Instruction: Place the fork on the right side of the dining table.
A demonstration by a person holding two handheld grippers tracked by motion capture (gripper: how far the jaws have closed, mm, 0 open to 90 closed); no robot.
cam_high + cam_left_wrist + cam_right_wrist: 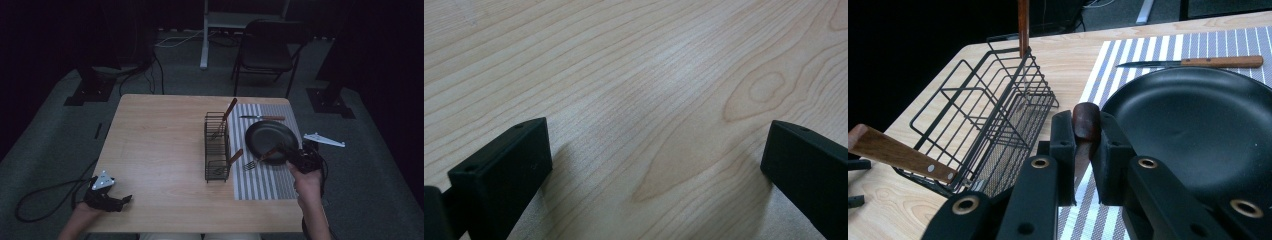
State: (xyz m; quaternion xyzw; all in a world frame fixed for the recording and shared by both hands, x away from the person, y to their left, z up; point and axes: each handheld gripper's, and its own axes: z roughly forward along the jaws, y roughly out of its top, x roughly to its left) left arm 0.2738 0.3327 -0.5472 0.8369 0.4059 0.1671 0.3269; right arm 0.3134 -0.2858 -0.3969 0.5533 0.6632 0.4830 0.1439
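My right gripper [289, 153] hangs over the near right edge of a black plate [270, 137], shut on the wooden handle of a fork [256, 161]. The fork's tines point left over the striped mat [265, 182]. In the right gripper view the jaws [1083, 127] pinch the brown fork handle [1086, 119] from both sides, with the plate [1198, 120] to their right. My left gripper [120, 201] rests low at the table's near left corner. Its jaws [656, 150] stand wide open over bare wood.
A black wire rack [217, 147] stands left of the mat with two wooden-handled utensils [227, 112] [235, 156] in it. A wooden-handled knife [262, 118] lies on the mat behind the plate. On the floor at the right lies a white bracket [325, 140], and a chair [267, 50] stands beyond the table.
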